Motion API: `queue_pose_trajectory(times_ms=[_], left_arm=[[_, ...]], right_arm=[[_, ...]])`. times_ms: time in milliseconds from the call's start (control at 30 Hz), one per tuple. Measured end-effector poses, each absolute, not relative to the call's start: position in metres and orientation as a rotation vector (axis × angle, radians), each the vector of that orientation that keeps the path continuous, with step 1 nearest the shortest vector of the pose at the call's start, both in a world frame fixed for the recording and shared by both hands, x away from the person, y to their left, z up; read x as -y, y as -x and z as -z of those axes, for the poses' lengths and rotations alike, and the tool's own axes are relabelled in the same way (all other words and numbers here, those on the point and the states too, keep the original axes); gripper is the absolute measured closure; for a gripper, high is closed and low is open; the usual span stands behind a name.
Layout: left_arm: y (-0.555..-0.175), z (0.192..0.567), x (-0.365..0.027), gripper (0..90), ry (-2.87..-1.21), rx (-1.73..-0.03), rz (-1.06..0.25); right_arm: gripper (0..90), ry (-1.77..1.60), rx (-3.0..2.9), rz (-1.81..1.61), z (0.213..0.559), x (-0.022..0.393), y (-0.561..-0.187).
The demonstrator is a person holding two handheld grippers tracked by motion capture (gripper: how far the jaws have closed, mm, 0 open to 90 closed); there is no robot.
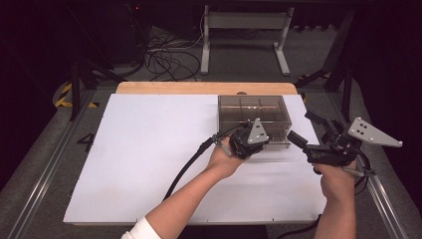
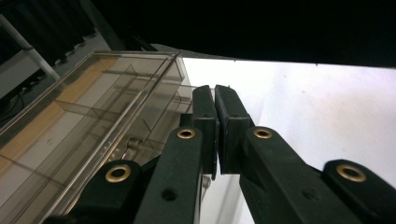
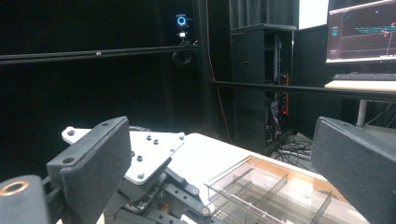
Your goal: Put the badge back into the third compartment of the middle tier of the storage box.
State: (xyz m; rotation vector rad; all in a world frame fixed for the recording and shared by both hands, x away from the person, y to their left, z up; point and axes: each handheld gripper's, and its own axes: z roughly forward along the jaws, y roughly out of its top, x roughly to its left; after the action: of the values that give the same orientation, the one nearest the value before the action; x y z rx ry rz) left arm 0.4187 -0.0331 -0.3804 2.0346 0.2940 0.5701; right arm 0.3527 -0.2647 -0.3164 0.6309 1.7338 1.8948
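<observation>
We take the clear plastic organizer box [image 1: 254, 119] as our landmark; it sits on the white table [image 1: 149, 149], toward the far right part of the surface, with its inner dividers visible through the transparent walls.

Our left gripper [image 1: 247, 141] is at the box's near edge, just in front of its near wall, with the grey three-cornered plate on top overlapping that wall in the high view. In the left gripper view, we see its jaws pressed together with nothing between them, and their tips [image 2: 215, 100] lie just beside the box's [image 2: 84, 126] near corner; whether they touch the wall we cannot tell. A small metal latch shows on the box's side below its lid edge.

Our right gripper [image 1: 311, 132] is held to the right of the box, apart from it, above the table's right edge. Its jaws are spread wide and hold nothing. In the right gripper view, between those two wide-set pads [image 3: 93, 158], we see the box [image 3: 275, 191] lower right and our left gripper [image 3: 149, 186] just left of it.
</observation>
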Motion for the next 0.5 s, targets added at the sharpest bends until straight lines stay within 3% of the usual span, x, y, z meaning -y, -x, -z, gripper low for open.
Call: queue_pose_trajectory(times_ms=[500], left_arm=[[-0.438, 0.392, 0.051, 87.9, -1.990, -0.361, -0.560]], right_arm=[[6.0, -0.636, -1.728, -1.903, 0.317, 0.267, -0.353]])
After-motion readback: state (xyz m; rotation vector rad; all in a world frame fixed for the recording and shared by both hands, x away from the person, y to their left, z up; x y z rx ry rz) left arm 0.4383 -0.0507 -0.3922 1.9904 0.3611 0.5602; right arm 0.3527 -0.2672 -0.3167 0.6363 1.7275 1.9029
